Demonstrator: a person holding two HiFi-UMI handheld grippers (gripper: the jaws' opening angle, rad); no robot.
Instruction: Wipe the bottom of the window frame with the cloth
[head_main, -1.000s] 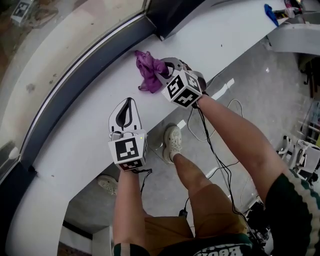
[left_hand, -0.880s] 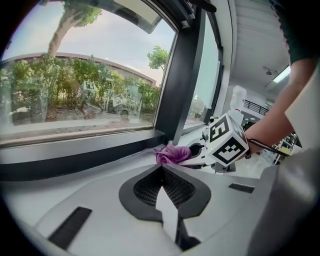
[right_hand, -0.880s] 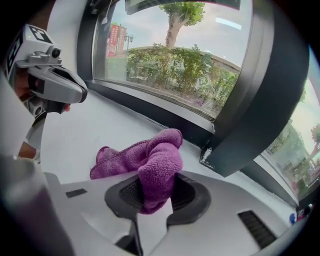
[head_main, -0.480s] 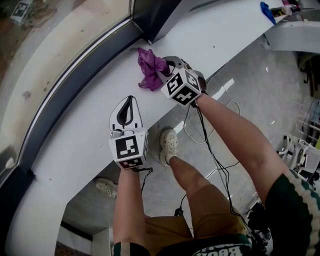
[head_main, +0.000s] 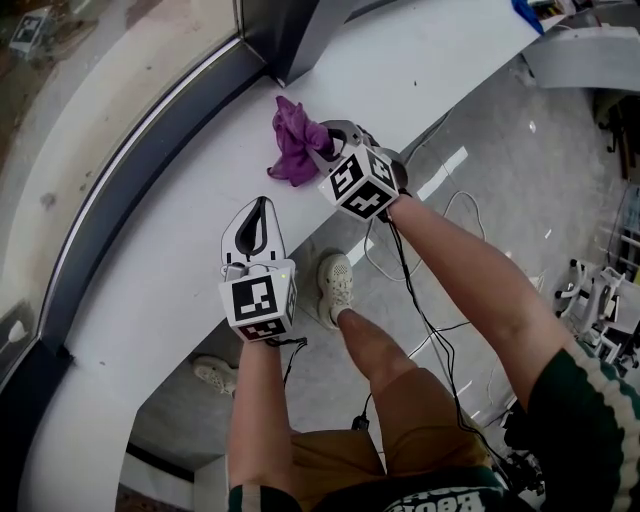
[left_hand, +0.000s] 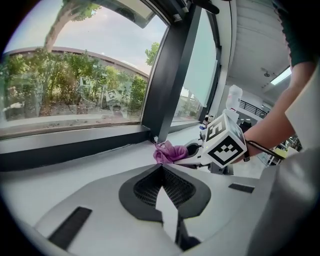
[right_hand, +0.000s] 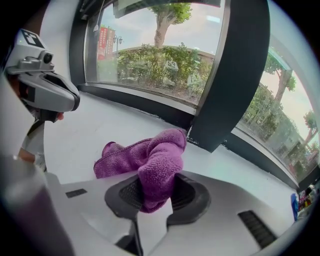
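1. The white sill (head_main: 150, 280) crosses the head view on a diagonal; the glass lies beyond its far edge, the floor (head_main: 520, 190) below its near edge.
2. The window frame's bottom rail (head_main: 140, 180) – a dark band – lines the sill's far edge; it meets a dark upright post (head_main: 290, 35) at the far right corner.
3. The left gripper (head_main: 255, 222) sits over the middle of the sill, toward the near edge; its jaws are pressed together with nothing between them, so it looks idle.
4. The right gripper (head_main: 328, 140) sits further right, pointing at the foot of the post; its jaws are clamped on the cloth.
5. The cloth (head_main: 292, 145) is purple and bunched; one fold is pinched in the right jaws, and the rest trails onto the sill; it lies near the rail but apart from it – the right gripper view shows bare white sill between them.
6. The step in hand seems to be bringing the cloth up to the rail; wiping the rail looks not yet begun. The next move calls for pushing forward until the cloth presses on the rail beside the post, then drawing it leftward along the rail with the clamp kept firm; the loose folds may tuck under or drag behind.
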